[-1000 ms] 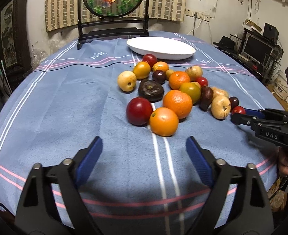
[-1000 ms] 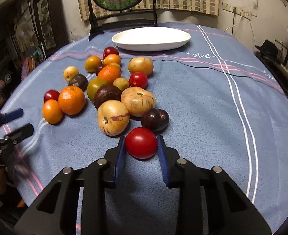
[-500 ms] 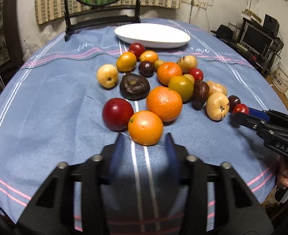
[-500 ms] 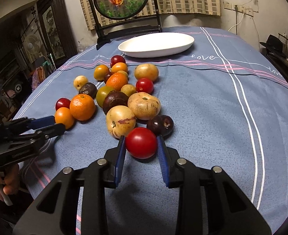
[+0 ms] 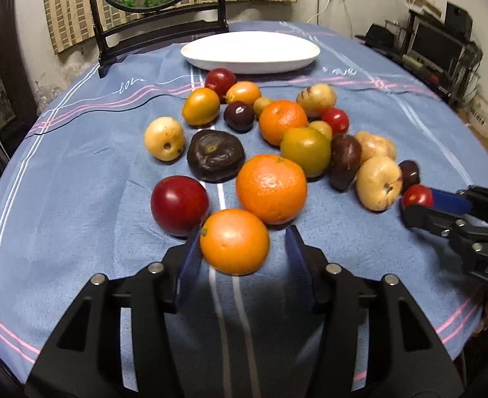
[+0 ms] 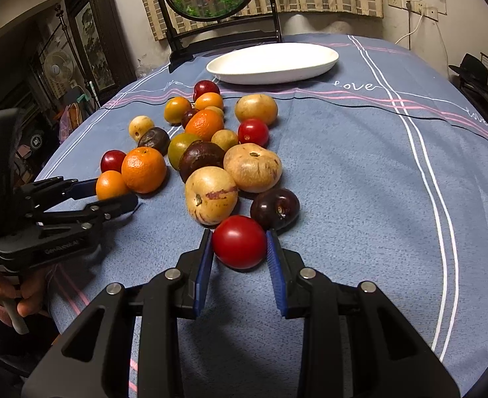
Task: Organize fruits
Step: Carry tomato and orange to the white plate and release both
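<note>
I see the blue tablecloth (image 5: 61, 172) with white and pink stripes filling most of both views. At top centre of each frame lies the white oval dish (image 5: 250, 51), bare inside. Below it the fruit heap (image 5: 277, 132) spreads across mid-frame: oranges, pale yellow-brown rounds, dark purple ones and red ones, mostly touching.

My left gripper (image 5: 240, 252) sits at bottom centre of the left wrist view. Its jaws have just been opening a little after closing in, and the small orange (image 5: 234, 242) is between them. The orange is smooth, bright, slightly blurred, with a tiny green stem spot on its left. The left blue pad (image 5: 190, 258) touches it; the right pad stands a little clear, so I don't count it as gripped. It lies just below the larger, pebbly orange (image 5: 272, 187) and right of a dark red plum-like fruit (image 5: 179, 204).

My right gripper (image 6: 240, 248) is closed on the glossy red tomato (image 6: 239, 241), both pads pressing its sides, just below a dark purple fruit (image 6: 274, 208), at lower centre of that frame.
</note>
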The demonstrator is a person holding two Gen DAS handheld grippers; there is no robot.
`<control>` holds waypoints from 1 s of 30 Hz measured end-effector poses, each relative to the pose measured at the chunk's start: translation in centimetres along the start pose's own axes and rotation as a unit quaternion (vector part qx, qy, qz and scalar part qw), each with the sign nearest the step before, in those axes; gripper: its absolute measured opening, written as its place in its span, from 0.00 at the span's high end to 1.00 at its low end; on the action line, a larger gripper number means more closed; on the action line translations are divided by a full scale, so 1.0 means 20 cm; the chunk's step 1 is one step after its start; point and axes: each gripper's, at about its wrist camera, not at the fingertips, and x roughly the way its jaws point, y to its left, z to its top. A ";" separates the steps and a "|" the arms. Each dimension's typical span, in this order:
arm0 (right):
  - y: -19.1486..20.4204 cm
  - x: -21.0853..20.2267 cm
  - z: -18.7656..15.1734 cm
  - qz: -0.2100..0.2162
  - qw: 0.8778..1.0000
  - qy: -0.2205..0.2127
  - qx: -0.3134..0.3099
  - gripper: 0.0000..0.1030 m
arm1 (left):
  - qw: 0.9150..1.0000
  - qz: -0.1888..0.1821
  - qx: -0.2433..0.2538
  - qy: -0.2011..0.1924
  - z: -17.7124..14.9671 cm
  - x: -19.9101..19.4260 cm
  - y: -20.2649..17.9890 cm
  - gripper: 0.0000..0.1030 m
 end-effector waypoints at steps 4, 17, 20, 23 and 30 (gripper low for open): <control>0.00 0.00 -0.01 0.001 1.000 0.004 0.000 0.68 | 1.000 0.013 -0.002 -0.001 -0.01 -0.01 0.00 0.61; 0.00 0.00 -0.01 -0.007 1.000 0.008 -0.003 0.69 | 0.999 -0.030 -0.032 -0.022 -0.04 -0.14 0.07 0.61; 0.02 -0.03 -0.02 -0.020 1.000 0.016 -0.014 0.69 | 0.998 -0.045 -0.038 -0.034 0.00 -0.18 0.10 0.61; 0.02 -0.12 0.04 -0.007 1.000 0.002 -0.018 0.69 | 0.996 -0.063 -0.037 -0.043 0.13 -0.20 0.13 0.61; -0.06 -0.17 0.50 -0.014 0.997 -0.071 -0.031 0.69 | 0.995 -0.081 -0.025 -0.056 0.58 -0.10 0.15 0.61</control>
